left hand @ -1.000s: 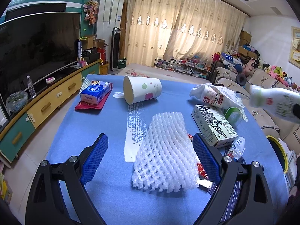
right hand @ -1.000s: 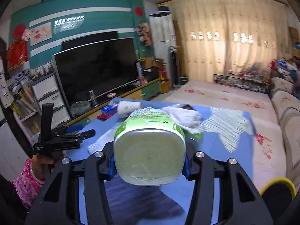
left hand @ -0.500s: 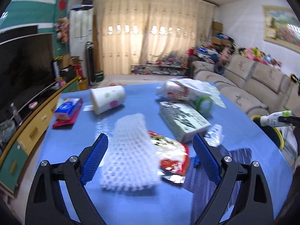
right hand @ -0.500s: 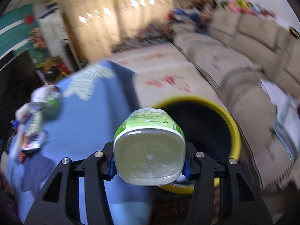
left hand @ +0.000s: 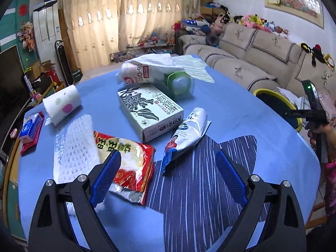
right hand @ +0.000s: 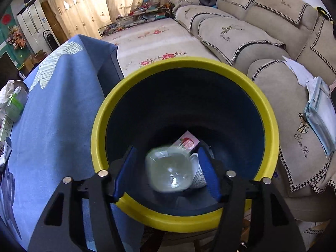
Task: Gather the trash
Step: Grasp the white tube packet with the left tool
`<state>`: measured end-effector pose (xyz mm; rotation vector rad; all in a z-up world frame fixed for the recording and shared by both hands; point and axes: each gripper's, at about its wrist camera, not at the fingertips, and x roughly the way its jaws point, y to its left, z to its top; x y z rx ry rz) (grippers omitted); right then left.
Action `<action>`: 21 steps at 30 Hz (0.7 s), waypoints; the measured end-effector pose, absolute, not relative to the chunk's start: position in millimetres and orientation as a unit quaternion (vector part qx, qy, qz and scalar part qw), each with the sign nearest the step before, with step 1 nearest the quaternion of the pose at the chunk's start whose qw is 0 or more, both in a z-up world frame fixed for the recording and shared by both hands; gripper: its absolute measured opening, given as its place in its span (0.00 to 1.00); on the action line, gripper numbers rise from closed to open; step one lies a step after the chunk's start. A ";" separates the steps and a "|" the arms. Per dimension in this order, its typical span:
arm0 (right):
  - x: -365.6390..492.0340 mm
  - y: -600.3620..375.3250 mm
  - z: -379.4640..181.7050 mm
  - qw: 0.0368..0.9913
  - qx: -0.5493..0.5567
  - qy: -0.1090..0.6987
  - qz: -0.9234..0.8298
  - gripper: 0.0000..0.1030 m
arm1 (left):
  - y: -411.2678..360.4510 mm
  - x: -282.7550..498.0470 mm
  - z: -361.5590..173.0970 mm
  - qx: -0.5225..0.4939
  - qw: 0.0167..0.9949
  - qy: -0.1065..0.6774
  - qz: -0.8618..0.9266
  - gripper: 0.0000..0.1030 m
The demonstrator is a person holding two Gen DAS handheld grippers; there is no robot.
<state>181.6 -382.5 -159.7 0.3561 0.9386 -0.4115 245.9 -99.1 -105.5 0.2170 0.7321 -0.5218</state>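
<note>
My right gripper [right hand: 167, 172] is open above the yellow-rimmed dark bin [right hand: 109, 113]. A clear bottle [right hand: 170, 170] is blurred between and below the fingers, falling into the bin onto a pink-labelled carton [right hand: 187, 142]. My left gripper [left hand: 168, 174] is open over the blue table [left hand: 273, 138]. Below it lie a red snack bag [left hand: 128, 157], a white-blue pouch [left hand: 187, 132], white foam net [left hand: 73, 145], a green-white box [left hand: 147, 109], a paper cup [left hand: 63, 103] and a white bottle with tissue [left hand: 145, 73]. The bin also shows in the left wrist view [left hand: 279, 103].
A beige sofa [right hand: 262, 42] stands beside the bin, with papers [right hand: 315, 105] on it. A blue tissue pack [left hand: 29, 128] lies at the table's left edge. A green-capped jar [left hand: 180, 84] lies on its side. A TV cabinet stands far left.
My right gripper opened and let go of the bottle, which drops into the bin. My left gripper swung right, from the foam net towards the snack bag and pouch.
</note>
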 end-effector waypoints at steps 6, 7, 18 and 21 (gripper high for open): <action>169.7 -383.7 -145.2 0.866 0.180 0.428 -0.186 0.62 | -114.6 262.2 -110.4 0.118 0.883 0.370 -0.265 0.82; 167.3 -382.8 -143.4 0.867 0.183 0.425 -0.184 0.62 | -119.0 265.7 -112.5 0.123 0.879 0.374 -0.268 0.81; 146.9 -379.3 -132.7 0.876 0.203 0.406 -0.163 0.65 | -162.6 291.7 -137.8 0.188 0.843 0.421 -0.277 0.69; 143.9 -380.3 -130.9 0.877 0.205 0.405 -0.159 0.65 | -163.5 295.2 -138.5 0.178 0.839 0.430 -0.282 0.65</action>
